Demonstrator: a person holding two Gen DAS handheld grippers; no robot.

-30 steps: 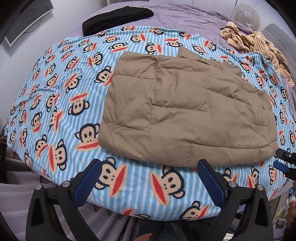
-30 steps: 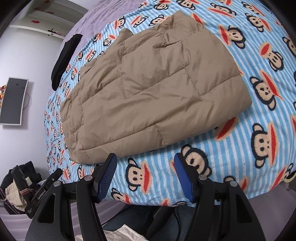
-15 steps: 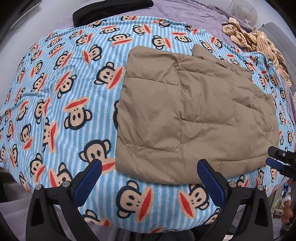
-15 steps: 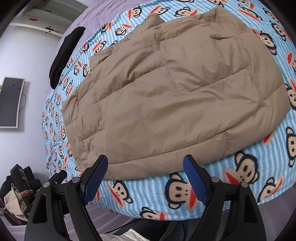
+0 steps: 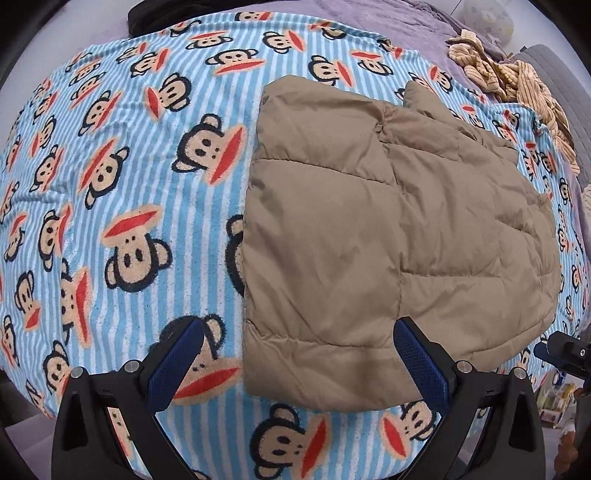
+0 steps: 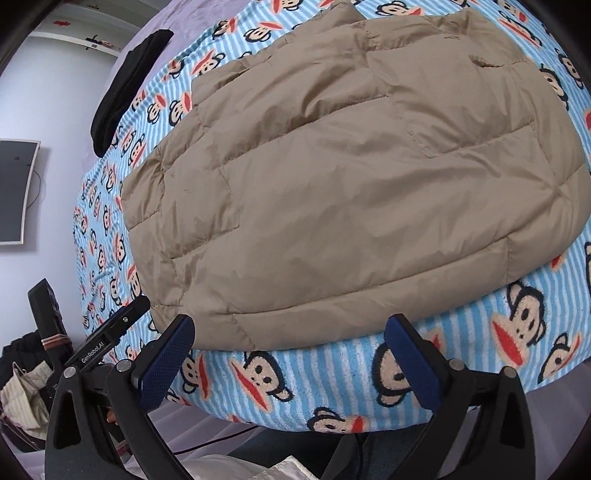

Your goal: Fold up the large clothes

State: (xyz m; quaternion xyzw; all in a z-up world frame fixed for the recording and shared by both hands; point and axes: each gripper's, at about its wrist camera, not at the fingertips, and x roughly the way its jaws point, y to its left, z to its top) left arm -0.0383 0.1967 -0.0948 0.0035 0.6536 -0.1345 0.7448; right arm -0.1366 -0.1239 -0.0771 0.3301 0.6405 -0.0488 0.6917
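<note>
Jacket [image 5: 399, 236]: tan, quilted, folded flat on monkey blanket [image 5: 122, 177]
Left gripper [image 5: 295, 363]: fingers spread, grasping nothing
Right gripper [image 6: 291, 363]: just widening, empty

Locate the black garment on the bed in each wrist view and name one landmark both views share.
Left wrist view: the black garment is only a sliver at the top edge, left of centre, beyond the monkey-print blanket.
Right wrist view: it lies at upper left, along the blanket's far edge.
Shared landmark: the tan quilted jacket.
</note>
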